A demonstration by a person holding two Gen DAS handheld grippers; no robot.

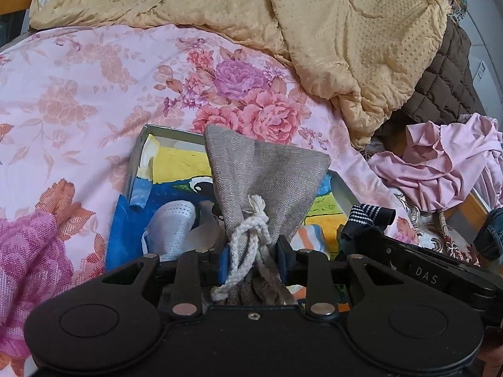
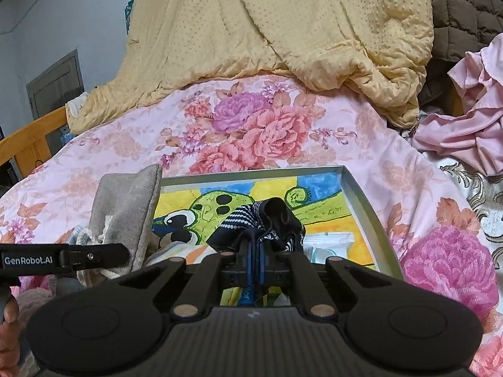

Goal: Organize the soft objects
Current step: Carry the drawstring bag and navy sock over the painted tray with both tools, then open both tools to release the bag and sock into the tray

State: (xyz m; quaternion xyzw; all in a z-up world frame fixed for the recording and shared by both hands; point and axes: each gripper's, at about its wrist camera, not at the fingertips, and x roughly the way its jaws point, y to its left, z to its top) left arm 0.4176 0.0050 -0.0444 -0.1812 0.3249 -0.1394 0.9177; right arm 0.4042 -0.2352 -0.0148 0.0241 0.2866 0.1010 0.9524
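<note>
A grey linen drawstring pouch point(image 1: 267, 172) with a white cord sticks forward from my left gripper point(image 1: 253, 260), whose blue pads press on its tied neck. It hangs over the left part of a metal tray point(image 1: 169, 130) lined with a bright cartoon picture. In the right wrist view the pouch point(image 2: 125, 204) and left gripper point(image 2: 94, 256) are at the left, beside the tray point(image 2: 361, 201). My right gripper point(image 2: 254, 251) is shut on a dark navy cloth with white dots point(image 2: 270, 220), held over the tray's middle. That cloth point(image 1: 367, 213) also shows at the right of the left wrist view.
A white mask-like piece point(image 1: 176, 223) and a striped orange cloth point(image 1: 311, 235) lie in the tray. The tray sits on a pink floral bedspread point(image 1: 78, 94). A yellow quilt point(image 1: 345, 31), brown quilted fabric point(image 1: 446, 78) and a crumpled pink garment point(image 1: 440, 163) lie behind and to the right.
</note>
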